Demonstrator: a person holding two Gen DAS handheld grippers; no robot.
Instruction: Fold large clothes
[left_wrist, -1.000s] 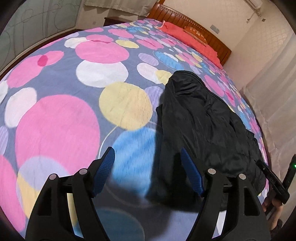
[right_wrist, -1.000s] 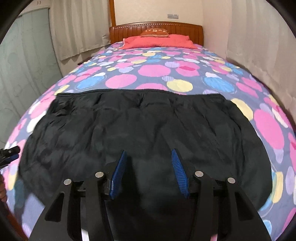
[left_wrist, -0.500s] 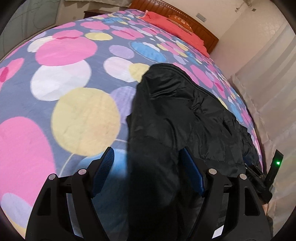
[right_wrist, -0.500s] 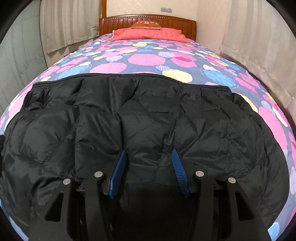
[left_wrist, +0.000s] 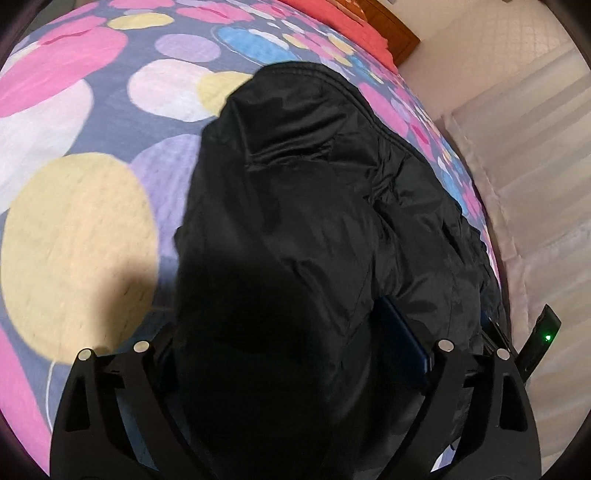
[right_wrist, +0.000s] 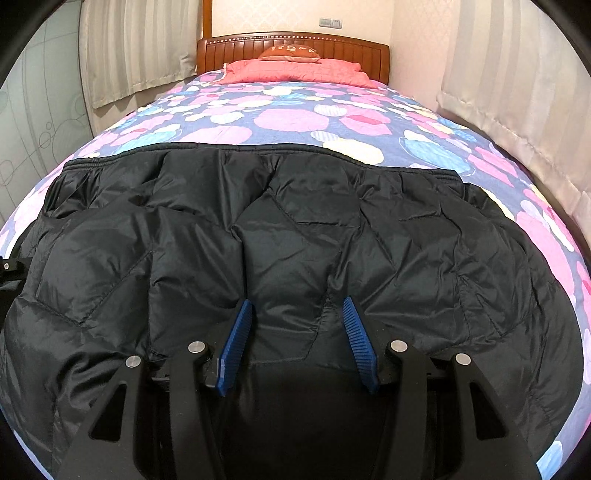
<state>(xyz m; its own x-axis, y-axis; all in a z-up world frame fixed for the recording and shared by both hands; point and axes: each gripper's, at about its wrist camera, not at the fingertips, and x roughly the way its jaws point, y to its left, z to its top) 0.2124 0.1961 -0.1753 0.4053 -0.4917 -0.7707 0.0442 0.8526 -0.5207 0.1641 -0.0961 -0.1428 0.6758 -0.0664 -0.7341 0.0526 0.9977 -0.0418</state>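
Observation:
A black quilted jacket (right_wrist: 295, 236) lies spread flat across the near part of the bed. In the left wrist view the jacket (left_wrist: 314, 206) runs away from me, seen from its left end. My left gripper (left_wrist: 288, 332) is open, its jaws set wide around the jacket's near end; the fabric bulges up between them and hides the left blue pad. My right gripper (right_wrist: 297, 332) is open, its blue pads (right_wrist: 236, 343) just above the jacket's near edge at its middle, holding nothing.
The bed has a cover (right_wrist: 291, 118) with pink, blue and yellow dots, red pillows (right_wrist: 295, 68) and a wooden headboard (right_wrist: 291, 46) at the far end. Curtains (right_wrist: 517, 85) hang close along the right side. The other gripper's body with a green light (left_wrist: 543, 339) shows at right.
Both grippers have moved forward and down toward the jacket. The left gripper went from the bare cover to straddling the jacket's left end. Both stay open.

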